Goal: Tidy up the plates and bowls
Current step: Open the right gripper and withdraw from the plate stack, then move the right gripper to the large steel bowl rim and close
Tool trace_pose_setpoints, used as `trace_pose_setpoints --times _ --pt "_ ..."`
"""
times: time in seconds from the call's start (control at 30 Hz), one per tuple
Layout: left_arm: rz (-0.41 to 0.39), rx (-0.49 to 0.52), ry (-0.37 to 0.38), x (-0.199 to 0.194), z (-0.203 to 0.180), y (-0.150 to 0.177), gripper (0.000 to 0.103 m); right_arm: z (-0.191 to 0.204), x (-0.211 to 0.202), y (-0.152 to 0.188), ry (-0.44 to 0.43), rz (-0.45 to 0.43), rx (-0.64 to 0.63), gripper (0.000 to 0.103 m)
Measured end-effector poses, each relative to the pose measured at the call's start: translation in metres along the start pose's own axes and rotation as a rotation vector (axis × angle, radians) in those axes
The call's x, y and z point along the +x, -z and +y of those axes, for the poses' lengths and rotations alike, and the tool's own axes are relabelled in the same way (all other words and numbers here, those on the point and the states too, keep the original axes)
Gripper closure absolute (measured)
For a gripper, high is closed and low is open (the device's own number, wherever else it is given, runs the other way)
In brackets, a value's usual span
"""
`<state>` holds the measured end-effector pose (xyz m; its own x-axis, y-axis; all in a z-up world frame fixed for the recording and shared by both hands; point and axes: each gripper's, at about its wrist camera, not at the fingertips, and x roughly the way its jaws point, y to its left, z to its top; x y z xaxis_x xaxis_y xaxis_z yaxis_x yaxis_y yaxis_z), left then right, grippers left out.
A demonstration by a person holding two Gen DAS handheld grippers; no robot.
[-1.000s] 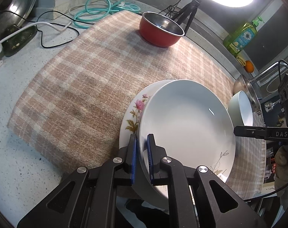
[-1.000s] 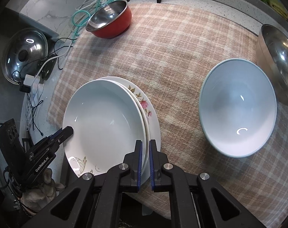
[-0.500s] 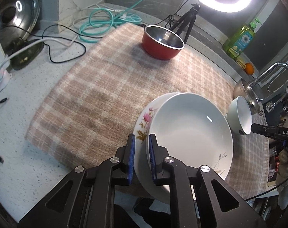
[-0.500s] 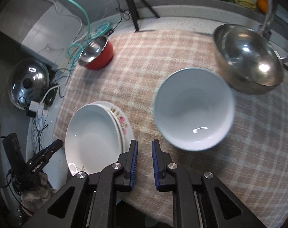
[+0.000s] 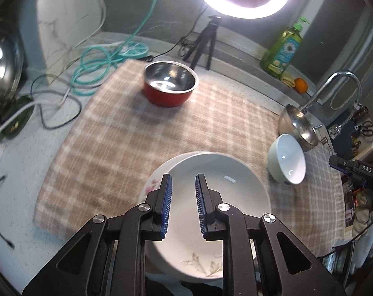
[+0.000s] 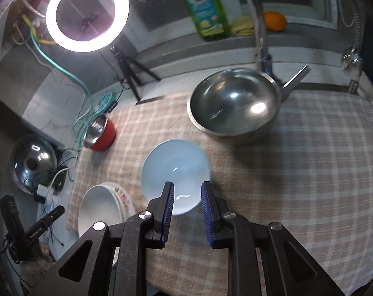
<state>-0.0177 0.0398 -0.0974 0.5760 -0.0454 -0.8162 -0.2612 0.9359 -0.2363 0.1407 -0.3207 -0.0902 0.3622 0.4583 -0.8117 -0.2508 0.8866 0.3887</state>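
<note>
Now we hold both grippers above the checked cloth [image 5: 211, 113], each with its jaws parted and nothing between the pads. Our left gripper [image 5: 183, 197] hangs over the white plate [image 5: 226, 197], which sits stacked on the flowered plate [image 5: 152, 185] near the front edge of the cloth; its jaws have just been opening, and they clasp no rim. Our right gripper [image 6: 186, 204] hovers over the near rim of the pale blue bowl [image 6: 174, 162], its jaws likewise just opened, and the bowl's near edge shows in the gap between the blue pads [image 6: 168, 207], though we cannot tell whether they touch it. That bowl stands alone in the middle of the cloth, between the plate stack on its left and the large steel bowl [image 6: 233, 103] behind it to the right. Farther back, near the far left corner of the cloth, stands the red bowl [image 5: 170, 86] with its shiny steel inside. Behind the cloth a ring light [image 6: 88, 12] glows on its tripod, with a green soap bottle [image 6: 203, 5] and an orange [image 6: 275, 21] on the ledge.
</note>
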Motion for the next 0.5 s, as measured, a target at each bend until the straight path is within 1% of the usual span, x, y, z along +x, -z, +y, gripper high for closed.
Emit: trace_pose_setpoints --times 0.03,0.1,0.17,0.3,0.5 --pt "-0.003 0.014 0.013 0.001 -0.007 -0.004 0.079 -0.003 -0.002 -0.001 0.01 -0.005 0.006 0.082" --pt "-0.008 0.032 0.043 0.002 -0.019 -0.01 0.075 -0.01 -0.006 -0.002 0.021 -0.011 0.023 0.081" --pt "-0.011 0.055 0.069 0.003 -0.032 -0.016 0.075 -0.019 -0.009 -0.002 0.026 -0.021 0.045 0.08" --pt "-0.003 0.102 0.105 0.011 -0.056 -0.023 0.075 -0.03 -0.015 0.002 0.028 -0.059 0.082 0.08" --pt "0.038 0.161 0.164 0.03 -0.093 -0.034 0.075 -0.049 -0.011 -0.001 0.024 -0.076 0.154 0.08"
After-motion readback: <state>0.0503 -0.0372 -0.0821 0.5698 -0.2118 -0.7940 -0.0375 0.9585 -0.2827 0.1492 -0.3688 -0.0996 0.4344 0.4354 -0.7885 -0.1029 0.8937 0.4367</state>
